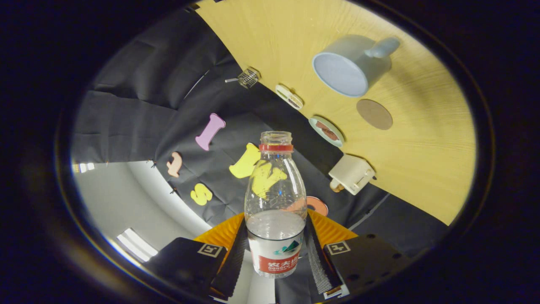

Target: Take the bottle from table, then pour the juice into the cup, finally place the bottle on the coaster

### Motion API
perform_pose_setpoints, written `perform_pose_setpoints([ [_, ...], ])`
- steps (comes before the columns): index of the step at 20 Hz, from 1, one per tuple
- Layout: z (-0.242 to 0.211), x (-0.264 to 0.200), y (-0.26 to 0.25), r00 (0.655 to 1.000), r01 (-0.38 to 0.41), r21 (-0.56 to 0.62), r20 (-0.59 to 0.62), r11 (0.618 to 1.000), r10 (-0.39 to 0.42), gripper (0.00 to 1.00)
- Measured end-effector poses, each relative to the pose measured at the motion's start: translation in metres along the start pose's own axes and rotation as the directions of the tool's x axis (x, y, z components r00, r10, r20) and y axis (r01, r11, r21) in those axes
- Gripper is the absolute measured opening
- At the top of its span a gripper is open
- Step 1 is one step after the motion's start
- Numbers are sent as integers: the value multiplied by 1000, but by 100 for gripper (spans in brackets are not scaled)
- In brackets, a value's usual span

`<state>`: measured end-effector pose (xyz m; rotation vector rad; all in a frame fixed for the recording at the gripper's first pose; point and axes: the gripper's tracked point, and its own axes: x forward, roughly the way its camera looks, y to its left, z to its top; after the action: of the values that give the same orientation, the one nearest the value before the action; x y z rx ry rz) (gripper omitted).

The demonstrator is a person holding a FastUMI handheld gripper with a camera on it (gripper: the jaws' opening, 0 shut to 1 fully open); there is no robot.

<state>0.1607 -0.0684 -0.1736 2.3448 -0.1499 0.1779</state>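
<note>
The hand-held gripper (276, 253) pinches the clear bottle (276, 202) between both ribbed fingers (234, 257), cap off, clear liquid filling its lower part. Beyond and to the right lies the wooden desk (422, 169), seen tilted, where the pale blue cup (350, 65) sits just beside the round brown coaster (374, 114).
</note>
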Motion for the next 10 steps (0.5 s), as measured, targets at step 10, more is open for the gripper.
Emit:
perform_pose_setpoints([
  [10,-11,-6,-57,979,153,-448,-54,881,-198,74],
])
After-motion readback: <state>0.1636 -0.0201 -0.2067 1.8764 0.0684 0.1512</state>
